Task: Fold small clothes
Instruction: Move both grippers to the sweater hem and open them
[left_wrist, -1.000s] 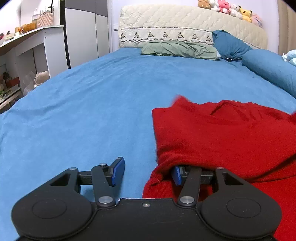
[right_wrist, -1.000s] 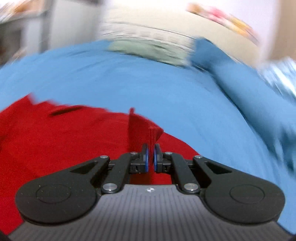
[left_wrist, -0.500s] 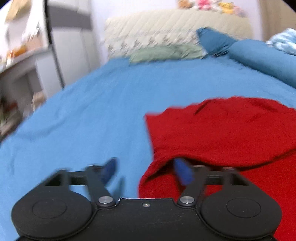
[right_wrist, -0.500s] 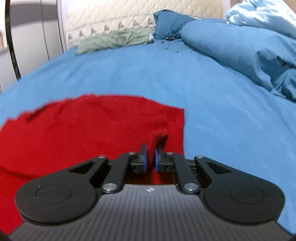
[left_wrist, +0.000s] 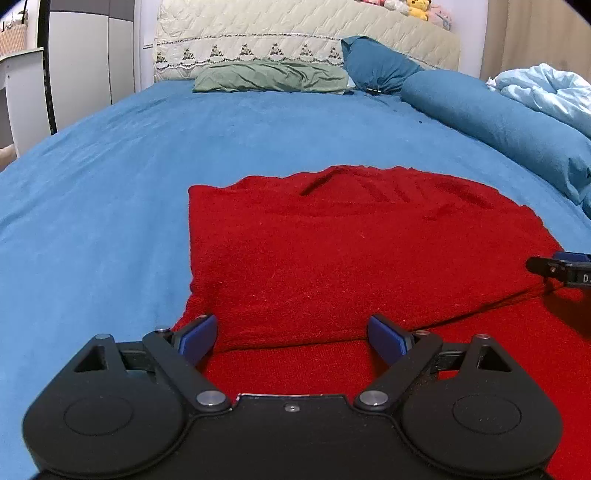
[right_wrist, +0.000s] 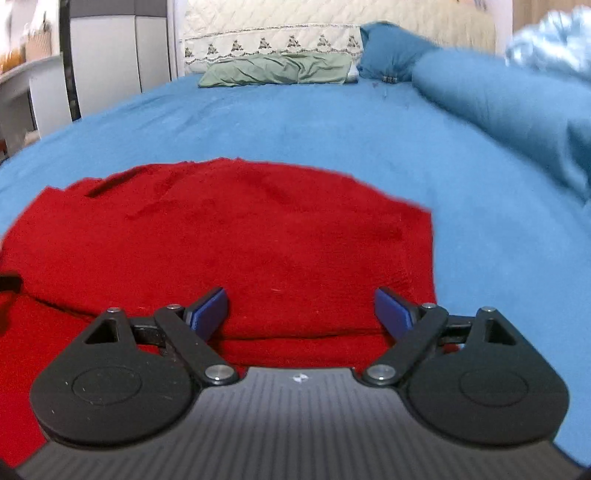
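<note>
A red knitted sweater is lying flat on the blue bed, with one layer already doubled over the part nearest the cameras. The left hand-held gripper is hovering over the near left end of that folded edge, its jaws spread wide and gripping nothing. The right hand-held gripper is doing the same at the near right end, also released and empty. The sweater is looking soft, thick and limp, light enough to lift easily but likely to sag and bunch between two grips. The fuzzy knit should not be slippery. Pinching both layers at the two near corners of the folded edge seems the best hold.
</note>
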